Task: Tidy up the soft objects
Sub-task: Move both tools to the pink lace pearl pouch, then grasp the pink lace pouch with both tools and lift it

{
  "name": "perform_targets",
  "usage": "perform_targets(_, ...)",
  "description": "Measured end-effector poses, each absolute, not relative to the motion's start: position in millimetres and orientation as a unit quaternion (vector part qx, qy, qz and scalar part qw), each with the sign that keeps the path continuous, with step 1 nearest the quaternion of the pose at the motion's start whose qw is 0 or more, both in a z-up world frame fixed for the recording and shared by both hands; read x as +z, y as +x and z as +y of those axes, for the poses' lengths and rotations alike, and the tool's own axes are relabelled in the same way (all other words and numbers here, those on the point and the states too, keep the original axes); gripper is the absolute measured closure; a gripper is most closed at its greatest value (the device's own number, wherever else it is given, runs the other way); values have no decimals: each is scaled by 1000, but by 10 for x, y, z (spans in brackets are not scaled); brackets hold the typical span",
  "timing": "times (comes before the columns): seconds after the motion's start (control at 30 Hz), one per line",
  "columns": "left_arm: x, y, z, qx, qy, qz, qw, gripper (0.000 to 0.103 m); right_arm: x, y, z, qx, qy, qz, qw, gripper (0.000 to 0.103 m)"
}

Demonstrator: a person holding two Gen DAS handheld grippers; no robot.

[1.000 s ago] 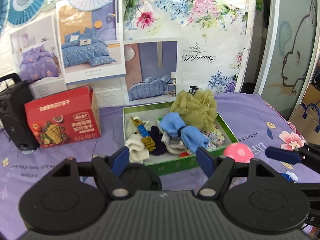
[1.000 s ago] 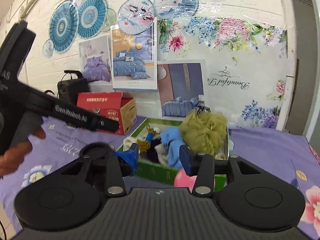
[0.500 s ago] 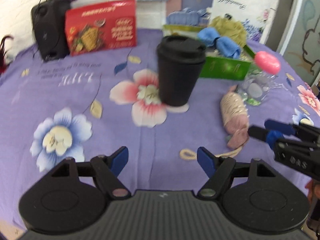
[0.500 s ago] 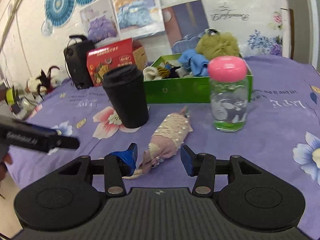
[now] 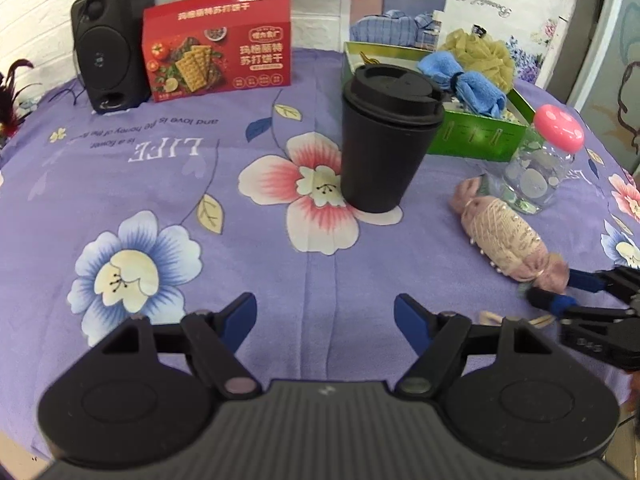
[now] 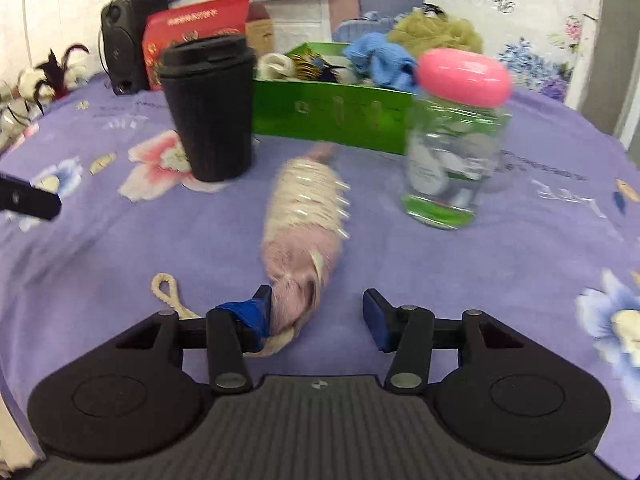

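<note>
A pink soft roll wrapped in cream lace with pearls [image 6: 306,216] lies on the purple flowered tablecloth, with a cream cord loop [image 6: 166,286] at its near end. It also shows in the left wrist view [image 5: 506,236]. My right gripper [image 6: 318,312] is open, its jaws on either side of the roll's near end, the left finger touching it. My left gripper [image 5: 325,318] is open and empty over bare cloth. A green box [image 6: 332,110] at the back holds several soft things: a blue cloth [image 5: 466,80], an olive mesh puff [image 5: 480,52].
A black lidded cup [image 5: 386,138] stands mid-table. A clear jar with a pink lid [image 6: 454,140] stands right of the roll. A red cracker box [image 5: 218,44] and a black speaker [image 5: 106,44] stand at the back left.
Both grippers have dropped from looking at the box down toward the table. The right gripper has moved in on the pink roll's near end, jaws still open.
</note>
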State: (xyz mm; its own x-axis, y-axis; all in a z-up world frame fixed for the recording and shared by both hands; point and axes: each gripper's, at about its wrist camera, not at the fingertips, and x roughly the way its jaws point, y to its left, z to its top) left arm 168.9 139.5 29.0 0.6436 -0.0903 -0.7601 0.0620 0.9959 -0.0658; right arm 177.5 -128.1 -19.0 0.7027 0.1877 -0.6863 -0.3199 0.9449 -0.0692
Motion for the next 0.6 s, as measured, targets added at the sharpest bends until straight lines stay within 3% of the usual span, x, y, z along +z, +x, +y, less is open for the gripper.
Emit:
perform_targets(0.1, 293, 1759, 1256, -59, -1, 422, 905, 27, -65, 1678, -1623, 114, -116, 377, 912, 68)
perform_targets(0.2, 343, 1831, 1010, -96, 37, 412, 905, 27, 187, 1527, -1886, 141, -70, 354, 922, 67)
perform_targets(0.4, 442, 1873, 429, -234, 245, 328, 882, 26, 307, 1636, -1858, 239, -69, 335, 909, 66)
perform_targets(0.6, 423, 2079, 188, -350, 349, 288, 820, 26, 224, 1877, -1706, 289, -114, 363, 879, 65)
